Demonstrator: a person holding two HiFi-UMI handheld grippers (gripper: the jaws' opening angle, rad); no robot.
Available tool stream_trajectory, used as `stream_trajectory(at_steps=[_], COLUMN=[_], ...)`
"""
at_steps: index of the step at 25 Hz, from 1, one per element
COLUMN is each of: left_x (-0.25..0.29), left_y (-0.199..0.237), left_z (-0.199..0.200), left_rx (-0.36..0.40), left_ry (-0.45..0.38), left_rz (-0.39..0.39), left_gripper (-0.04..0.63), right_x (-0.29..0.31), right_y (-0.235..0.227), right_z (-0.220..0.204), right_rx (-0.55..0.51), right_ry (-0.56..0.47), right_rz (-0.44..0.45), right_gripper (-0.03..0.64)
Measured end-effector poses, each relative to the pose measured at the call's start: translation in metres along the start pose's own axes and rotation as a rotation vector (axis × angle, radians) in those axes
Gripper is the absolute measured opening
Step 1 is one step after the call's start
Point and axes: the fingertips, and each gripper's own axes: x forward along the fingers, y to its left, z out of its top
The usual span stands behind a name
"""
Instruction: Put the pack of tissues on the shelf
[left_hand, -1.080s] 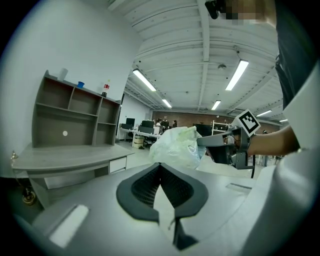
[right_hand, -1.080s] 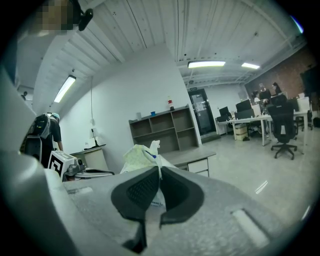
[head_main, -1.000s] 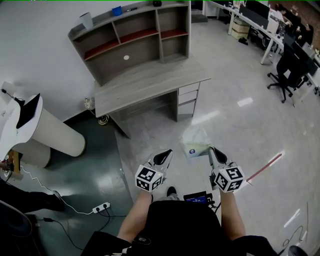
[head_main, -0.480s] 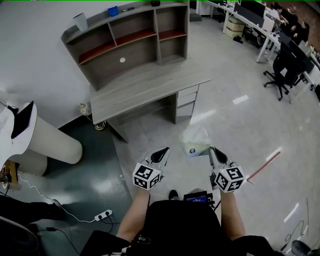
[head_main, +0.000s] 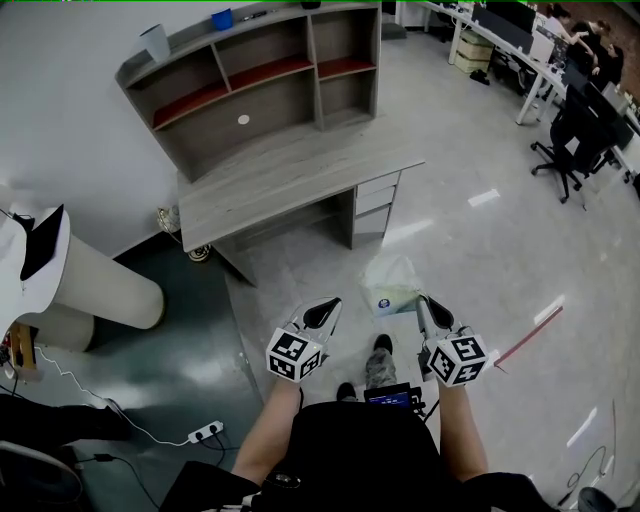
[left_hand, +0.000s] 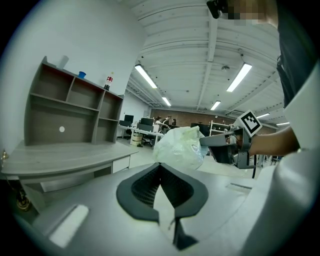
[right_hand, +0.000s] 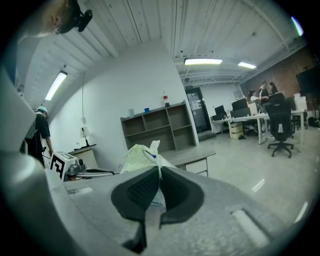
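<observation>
Far left of head view: white power strip (head_main: 205, 426) and cables on dark floor, off the walking line, ignore. Left-centre, up top: grey desk (head_main: 300, 165) against wall, shelf (head_main: 312, 52) standing on its rear edge, well apart from both grippers. White cup (head_main: 155, 42) and blue cup (head_main: 222, 18) on top board, so skip that board; red-lined compartments below apparently free. Left gripper (head_main: 325, 312): jaws pressed together on nothing, idle just beside load. Pack of tissues (head_main: 388, 283): mid-air above floor, between the two grippers, short of desk. Right gripper (head_main: 428, 305): clamped tight on thin plastic wrapper at pack's edge, not on pack body. Far right: black office chairs (head_main: 562, 142) and work desks, out of path

Step in hand, by my read: carry to shelf, none of the placing done yet. Walk up square to desk front, hold clamp closed, limit swing to guard against slip or tear of thin film. Aim for a wide bay, enter pack-first, seat flat on board before letting go. Slide left gripper under pack as support in case of sag

Print: small blue mark on wrapper, too small to read; no brand legible. Black-and-white square markers on gripper cubes, no text
</observation>
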Motion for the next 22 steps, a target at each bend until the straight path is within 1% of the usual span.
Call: stream_trajectory(at_steps=[5, 12, 22], left_x=[0.021, 0.072, 0.146], left_y=[0.012, 0.026, 0.055], left_z=[0.011, 0.026, 0.057], left_rx=[-0.001, 0.010, 0.012], left_ry=[-0.003, 0.013, 0.002], left_rz=[0.011, 0.017, 0.071], left_gripper=[0.002, 0.002, 0.002], right_x=[0.020, 0.057, 0.114], right_y=[-0.016, -0.056, -0.117], right_z=[0.012, 0.034, 0.070], right_rx=[0.003, 0.007, 0.002], right_ry=[-0.004, -0.005, -0.006], right_rz=[0.013, 0.034, 0.097], right_gripper=[0.003, 0.003, 0.003])
